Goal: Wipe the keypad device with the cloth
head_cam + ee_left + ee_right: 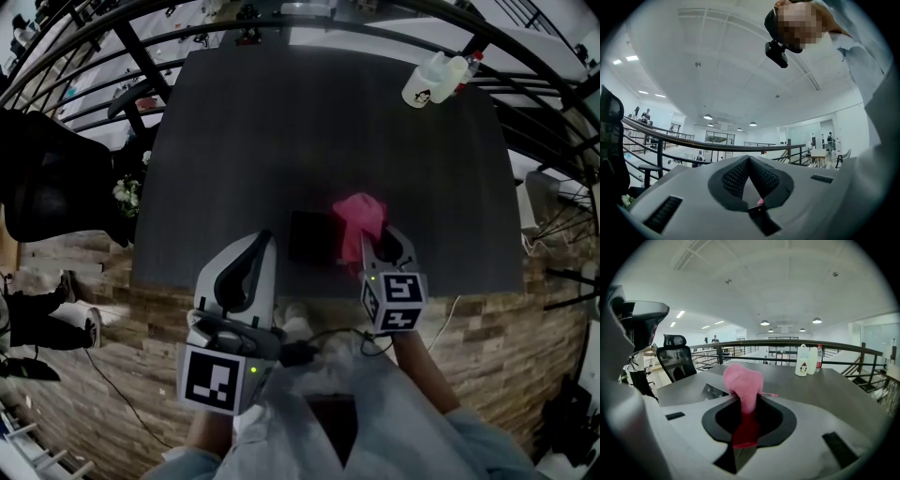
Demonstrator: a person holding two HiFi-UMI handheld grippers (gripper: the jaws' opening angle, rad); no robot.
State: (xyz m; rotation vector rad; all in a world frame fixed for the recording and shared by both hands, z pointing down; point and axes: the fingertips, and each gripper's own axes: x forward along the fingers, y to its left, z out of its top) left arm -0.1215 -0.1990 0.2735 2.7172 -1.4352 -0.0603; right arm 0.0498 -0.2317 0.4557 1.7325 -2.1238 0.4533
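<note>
Head view pretty much tells it: the keypad device (309,236) is lying flat on the dark bench (328,131), close to the near edge and about mid-width. The pink cloth (359,217) is bunched up right at the device's right side and overlaps that edge a bit. I can't tell if it's actually pressing on the keys.

The right tool (386,247) is clamped on the cloth. In the right gripper view the pink fabric (743,383) runs down between the two jaws and puffs out past the tips of that tool (747,403), so it's a solid pinch.

The left tool (260,244) is at the near left of the device, off the bench top and tipped upward. The left gripper view is mostly ceiling and lights. The jaws of that tool (749,159) meet at the tips with nothing caught between them, and only a speck of pink shows through the gap lower down.

Over at the far right corner of the bench there's a white bottle with a penguin on it (424,89), with a clear bottle (459,70) just beside it. A black office chair (47,183) sits off the left side of the bench, near the railing (787,342).
</note>
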